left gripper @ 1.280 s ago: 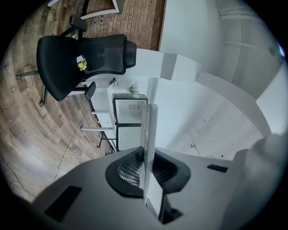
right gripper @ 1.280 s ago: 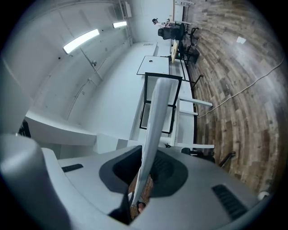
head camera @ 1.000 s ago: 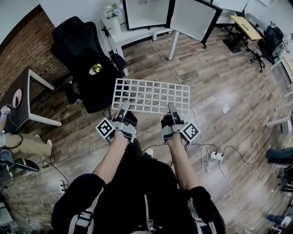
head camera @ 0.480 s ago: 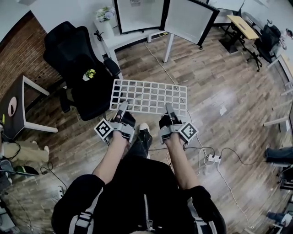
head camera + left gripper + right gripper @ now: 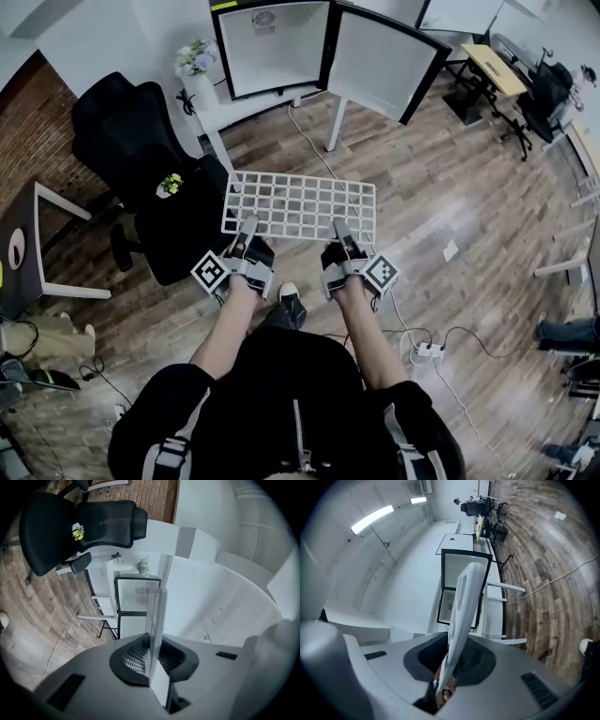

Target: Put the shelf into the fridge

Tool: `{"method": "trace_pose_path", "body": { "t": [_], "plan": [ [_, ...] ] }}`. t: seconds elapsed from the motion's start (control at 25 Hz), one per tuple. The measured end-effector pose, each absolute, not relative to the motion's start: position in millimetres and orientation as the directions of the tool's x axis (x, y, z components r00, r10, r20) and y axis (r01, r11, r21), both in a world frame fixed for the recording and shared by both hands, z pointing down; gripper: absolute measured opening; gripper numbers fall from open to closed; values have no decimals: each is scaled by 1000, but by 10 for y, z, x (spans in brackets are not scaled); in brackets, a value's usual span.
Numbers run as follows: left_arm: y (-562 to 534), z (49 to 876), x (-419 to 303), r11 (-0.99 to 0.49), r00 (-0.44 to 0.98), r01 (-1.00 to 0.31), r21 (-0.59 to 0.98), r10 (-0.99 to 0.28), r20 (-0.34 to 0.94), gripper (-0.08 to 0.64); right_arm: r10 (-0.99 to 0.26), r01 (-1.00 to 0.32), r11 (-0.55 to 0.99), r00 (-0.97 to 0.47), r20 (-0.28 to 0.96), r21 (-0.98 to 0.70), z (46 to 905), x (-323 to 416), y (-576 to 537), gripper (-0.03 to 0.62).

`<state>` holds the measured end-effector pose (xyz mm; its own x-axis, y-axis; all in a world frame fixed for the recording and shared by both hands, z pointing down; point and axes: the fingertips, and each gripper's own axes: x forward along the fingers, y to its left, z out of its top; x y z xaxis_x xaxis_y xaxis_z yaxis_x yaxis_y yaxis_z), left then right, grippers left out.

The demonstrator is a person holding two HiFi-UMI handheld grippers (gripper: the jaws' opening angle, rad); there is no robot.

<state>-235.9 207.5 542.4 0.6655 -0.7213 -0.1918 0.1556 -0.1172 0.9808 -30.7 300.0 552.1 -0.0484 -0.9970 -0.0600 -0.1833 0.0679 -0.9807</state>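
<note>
- Both grippers are clenched on the near edge of the white wire shelf (image 5: 300, 204). The left gripper (image 5: 247, 228) is toward its left end and the right gripper (image 5: 343, 230) toward its right. Each gripper view shows the shelf edge-on, pinched between the jaws.
- Two spread-out grips on one edge look like the way to keep the grid flat, with the far edge leading.
- The fridge (image 5: 272, 52) sits straight ahead of both grippers on a white table (image 5: 225, 105). Its door (image 5: 386, 58) is swung open to the right, so the way in is free.
- The shelf is up in the air, well short of the fridge, so I'd say it's still on approach.
- A black chair (image 5: 141, 159) is just left of the left gripper, so that corner could snag.
</note>
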Motion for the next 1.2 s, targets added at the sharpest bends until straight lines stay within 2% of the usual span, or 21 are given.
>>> {"method": "trace_pose_path", "body": {
  "t": [0.6,1.2],
  "plan": [
    [778,5315,-1961,-141,635,146,979,-746,-202,44,-991,-189,92,-114,-71,-978,5415,156,1553,49],
    [-296,5390,-1848,-141,524,131,981,-831,-189,44,-964,-148,125,-251,-85,-981,5478,339,170,48]
  ]
}}
